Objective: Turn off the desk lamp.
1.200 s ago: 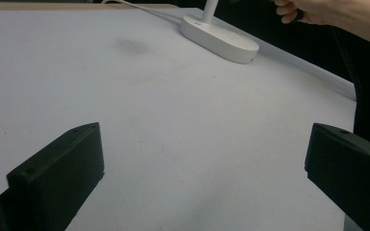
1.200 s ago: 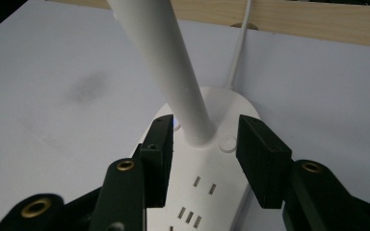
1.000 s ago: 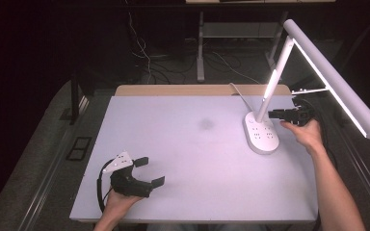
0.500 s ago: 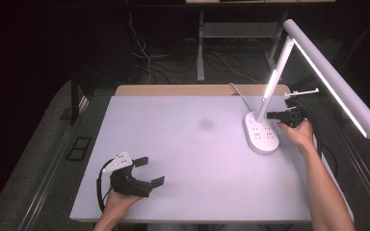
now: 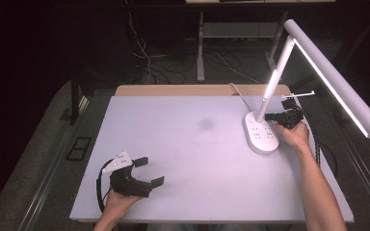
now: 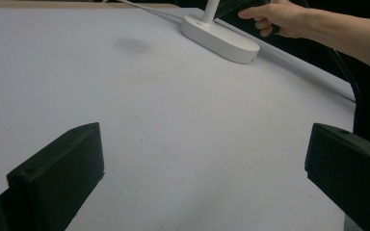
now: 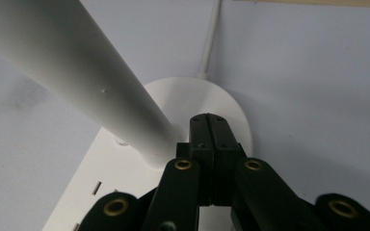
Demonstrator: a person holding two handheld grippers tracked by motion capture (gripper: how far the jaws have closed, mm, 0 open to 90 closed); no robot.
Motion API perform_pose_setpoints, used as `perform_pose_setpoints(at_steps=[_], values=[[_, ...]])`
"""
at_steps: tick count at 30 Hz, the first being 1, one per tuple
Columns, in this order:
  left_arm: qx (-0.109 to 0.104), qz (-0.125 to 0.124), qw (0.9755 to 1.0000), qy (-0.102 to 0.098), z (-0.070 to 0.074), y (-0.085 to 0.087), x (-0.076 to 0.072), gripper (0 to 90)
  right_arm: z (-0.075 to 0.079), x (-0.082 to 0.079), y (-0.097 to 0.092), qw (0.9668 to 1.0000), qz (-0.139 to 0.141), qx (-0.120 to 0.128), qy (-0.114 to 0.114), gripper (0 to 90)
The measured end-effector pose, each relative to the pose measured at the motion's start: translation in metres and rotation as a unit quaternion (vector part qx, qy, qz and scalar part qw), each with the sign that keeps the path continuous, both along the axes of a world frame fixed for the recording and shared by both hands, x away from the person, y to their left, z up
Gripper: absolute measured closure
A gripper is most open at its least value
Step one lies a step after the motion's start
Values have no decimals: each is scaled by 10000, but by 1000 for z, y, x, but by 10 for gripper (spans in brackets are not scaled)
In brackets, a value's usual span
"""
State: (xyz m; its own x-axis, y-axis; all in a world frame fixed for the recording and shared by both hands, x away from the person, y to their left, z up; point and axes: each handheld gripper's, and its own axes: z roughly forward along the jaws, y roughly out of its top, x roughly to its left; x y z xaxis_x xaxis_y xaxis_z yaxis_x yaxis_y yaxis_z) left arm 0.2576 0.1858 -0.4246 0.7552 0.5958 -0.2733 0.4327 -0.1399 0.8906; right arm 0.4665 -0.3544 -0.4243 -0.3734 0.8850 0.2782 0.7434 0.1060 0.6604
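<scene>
High view: lit lamp (image 5: 289, 72) stands at the table's (image 5: 188, 144) right rear; right gripper (image 5: 270, 116) has shifted inward since a second ago, tips now at the stem above the base (image 5: 261, 134), while left gripper (image 5: 148, 171) rests unmoved at front left. Left gripper view: jaws wide apart, empty, over bare table. Right gripper view: jaws pressed together, holding nothing, beside the stem (image 7: 72, 72); probably poised to press a base control.

The table (image 5: 183, 144) lies bare from nine o'clock through its centre; a lamp (image 5: 262, 132) with its overhanging arm blocks two o'clock.
</scene>
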Motion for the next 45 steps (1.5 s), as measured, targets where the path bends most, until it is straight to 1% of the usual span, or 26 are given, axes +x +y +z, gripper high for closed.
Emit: perform_pose_setpoints(at_steps=[3,4,6,7,8,9,10,12,13,14,16,20,22,23,24,26,27,28,32,34,36,37,40,42,43,45], values=[[-1,-1,10000,-16,0,0,-1,0,-2,-1,0,9999,-64,76,24,900],[-4,3,10000,-19,1,0,-1,0,-4,-3,1,9999,-103,100,-37,900],[-9,16,10000,-34,1,1,-2,0,-4,-3,5,9999,-45,91,-59,900],[-19,25,10000,-23,1,1,-2,0,-4,-2,8,10000,14,75,-46,900],[-26,24,10000,-23,1,1,-2,0,-2,-2,9,10000,11,-37,-86,900],[-29,26,10000,-24,1,1,-2,0,-2,-2,9,10000,11,-37,-86,900],[-39,25,10000,-18,1,1,-2,0,-1,-3,10,10000,-34,19,-20,900],[-30,24,10000,-16,1,1,-1,0,-1,-3,10,9999,-76,-33,-59,900],[-23,19,10000,-18,1,1,-1,0,0,-3,9,9999,-67,-110,-110,900],[-31,16,10000,-7,0,1,-1,0,1,-3,9,9998,-93,-155,-96,900],[-32,10,10000,0,0,0,0,0,1,-4,7,9999,-112,-67,-47,900],[-13,2,10000,-15,1,0,-1,0,0,-5,6,9999,-95,-39,-82,900],[-6,1,10000,-15,0,0,-1,0,-1,-6,6,9998,-149,-61,-90,900],[-12,7,10000,-8,0,0,-2,0,-2,-7,5,9997,-208,-16,-102,900],[-15,7,10000,-11,0,0,-2,0,-2,-7,5,9997,-208,-16,-102,900],[-7,-2,10000,-18,0,0,-2,0,-4,-9,2,9997,-185,83,-111,900],[-9,-1,10000,-17,0,0,-2,0,-4,-9,2,9997,-185,83,-111,900],[-10,3,10000,-13,0,0,-2,0,-5,-10,2,9997,-173,60,-167,900],[-9,7,10000,-20,1,0,-1,0,-3,-9,4,9998,-159,-1,-145,900],[-10,10,10000,-14,0,0,-1,0,-3,-8,3,9997,-193,59,-119,900],[-17,18,10000,-4,0,0,-1,0,-3,-8,2,9997,-197,86,-142,900],[-15,18,10000,-5,0,0,-1,0,-2,-8,2,9997,-192,119,-104,900],[-17,18,10000,-2,0,0,0,0,-2,-7,3,9998,-161,65,-129,900],[-15,15,10000,-8,0,0,-1,0,-2,-6,3,9998,-164,69,-90,900],[-10,10,10000,-13,0,0,-1,0,-2,-7,3,9998,-181,20,-121,900],[-6,8,10000,-16,1,0,-1,0,-2,-7,3,9998,-194,49,-97,900]])
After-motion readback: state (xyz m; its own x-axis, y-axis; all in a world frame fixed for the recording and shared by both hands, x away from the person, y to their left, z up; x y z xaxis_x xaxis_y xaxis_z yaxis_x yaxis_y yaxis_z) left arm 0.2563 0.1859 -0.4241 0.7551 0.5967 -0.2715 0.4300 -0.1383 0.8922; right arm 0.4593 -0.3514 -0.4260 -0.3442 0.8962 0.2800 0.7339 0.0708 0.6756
